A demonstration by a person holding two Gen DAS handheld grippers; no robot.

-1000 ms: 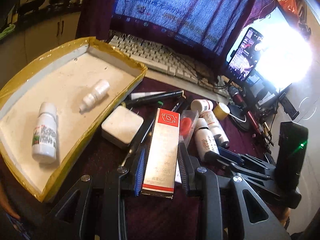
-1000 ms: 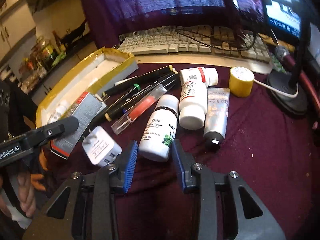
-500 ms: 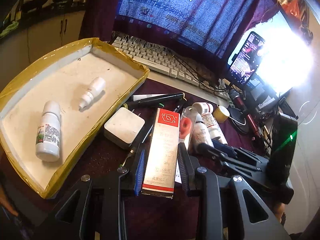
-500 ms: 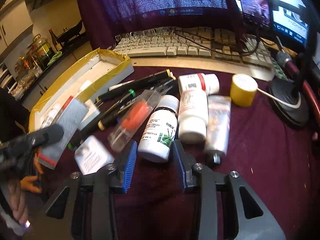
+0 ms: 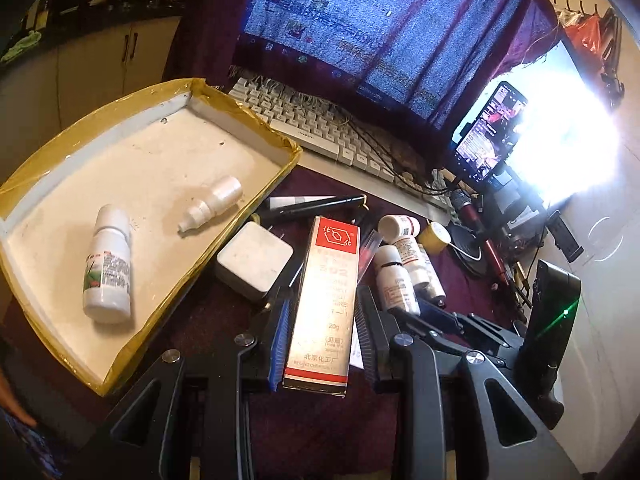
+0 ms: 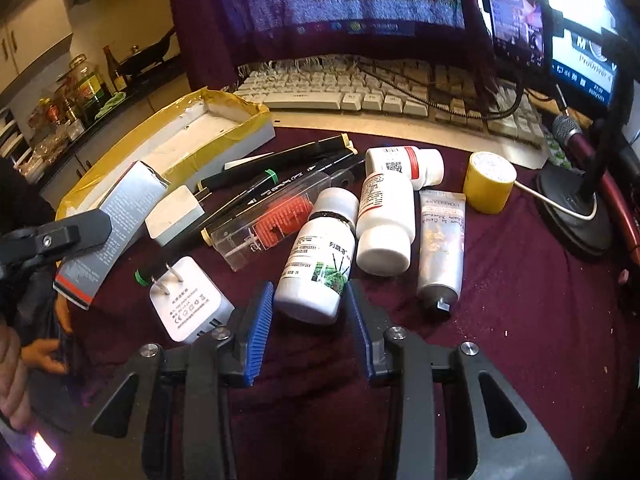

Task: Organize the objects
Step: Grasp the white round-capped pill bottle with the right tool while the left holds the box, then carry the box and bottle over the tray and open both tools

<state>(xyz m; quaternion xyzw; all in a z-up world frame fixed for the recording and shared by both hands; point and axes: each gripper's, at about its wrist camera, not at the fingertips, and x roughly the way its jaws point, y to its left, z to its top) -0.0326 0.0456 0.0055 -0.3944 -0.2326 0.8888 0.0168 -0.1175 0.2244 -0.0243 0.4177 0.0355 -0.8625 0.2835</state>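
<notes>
Clamping a silver carton (image 5: 322,304) between its blue pads, the left gripper (image 5: 320,328) holds it above the maroon cloth (image 6: 520,320) beside the taped tray (image 5: 256,136) (two white bottles lie inside). The right gripper (image 6: 310,320) straddles a white bottle (image 6: 318,258), jaws apart.

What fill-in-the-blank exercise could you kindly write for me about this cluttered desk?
1. The yellow-edged tray holds ___ white bottles.
2. The left gripper clamps a silver box with a ___ top label.
3. The fringed cloth hangs above a white ___.
Missing words: two; red; keyboard.
</notes>
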